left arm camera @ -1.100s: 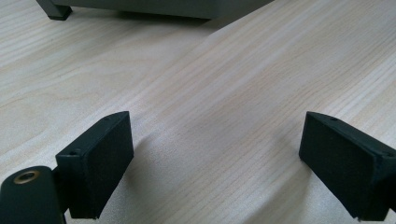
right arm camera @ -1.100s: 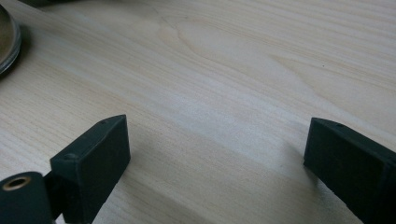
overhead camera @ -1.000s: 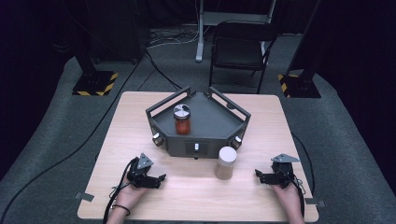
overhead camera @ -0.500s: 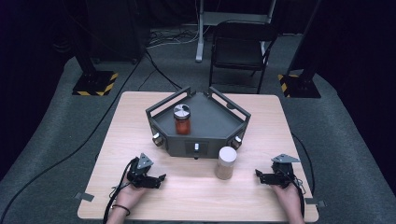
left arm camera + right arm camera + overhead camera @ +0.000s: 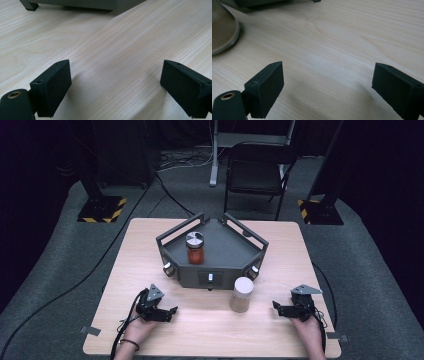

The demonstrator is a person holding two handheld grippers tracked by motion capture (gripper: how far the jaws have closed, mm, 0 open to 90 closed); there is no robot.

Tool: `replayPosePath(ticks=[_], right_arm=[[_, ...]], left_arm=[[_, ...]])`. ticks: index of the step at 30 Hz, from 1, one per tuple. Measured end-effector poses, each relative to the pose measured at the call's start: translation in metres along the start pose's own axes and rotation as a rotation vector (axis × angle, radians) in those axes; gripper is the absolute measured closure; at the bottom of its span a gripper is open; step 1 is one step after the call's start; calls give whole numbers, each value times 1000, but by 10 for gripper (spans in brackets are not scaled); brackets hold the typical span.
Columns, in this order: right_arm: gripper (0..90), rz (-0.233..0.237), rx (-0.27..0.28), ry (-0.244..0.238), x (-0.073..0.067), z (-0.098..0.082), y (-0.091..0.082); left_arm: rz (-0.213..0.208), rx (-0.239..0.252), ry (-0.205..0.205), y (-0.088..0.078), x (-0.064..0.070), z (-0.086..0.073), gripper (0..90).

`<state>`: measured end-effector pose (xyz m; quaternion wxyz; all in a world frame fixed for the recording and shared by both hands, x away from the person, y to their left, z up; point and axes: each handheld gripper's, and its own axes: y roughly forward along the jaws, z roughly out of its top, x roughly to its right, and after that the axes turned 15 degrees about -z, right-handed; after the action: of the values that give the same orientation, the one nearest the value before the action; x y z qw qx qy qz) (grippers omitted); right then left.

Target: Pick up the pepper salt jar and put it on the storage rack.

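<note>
A dark grey angular tray (image 5: 227,254) stands at the middle of the wooden table (image 5: 210,330). On it is an orange jar (image 5: 195,249) with a silver lid. In front of the tray, on the bare wood, stands a pale jar (image 5: 242,295) with a white lid; its base (image 5: 222,30) sits at the upper left of the right gripper view. My left gripper (image 5: 171,311) (image 5: 115,75) rests open near the front left, jaws wide over bare wood. My right gripper (image 5: 277,308) (image 5: 327,77) is open at the front right; its jaws have just been closing a little, with nothing between them.
A black chair (image 5: 257,175) stands behind the table. Two stands with yellow-black striped bases (image 5: 100,209) (image 5: 320,211) flank it, and cables run over the grey floor. Bits of tape (image 5: 90,330) mark the table's front corners.
</note>
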<state>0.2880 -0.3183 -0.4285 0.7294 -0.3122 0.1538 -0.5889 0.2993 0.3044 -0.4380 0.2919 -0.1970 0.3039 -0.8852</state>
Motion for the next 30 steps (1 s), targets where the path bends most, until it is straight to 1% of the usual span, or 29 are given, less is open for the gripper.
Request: replayPosePath(ticks=[5, 13, 26, 30], right_arm=[[95, 20, 21, 10, 2, 0, -3], [95, 49, 45, 3, 0, 2, -6], [95, 88, 82, -31, -10, 7, -12], [95, 96, 83, -45, -14, 11, -13]], left_arm=[[0, 0, 0, 0, 0, 0, 94], [0, 1, -1, 0, 0, 0, 94], [0, 1, -1, 0, 0, 0, 94], [0, 0, 0, 0, 0, 0, 94]])
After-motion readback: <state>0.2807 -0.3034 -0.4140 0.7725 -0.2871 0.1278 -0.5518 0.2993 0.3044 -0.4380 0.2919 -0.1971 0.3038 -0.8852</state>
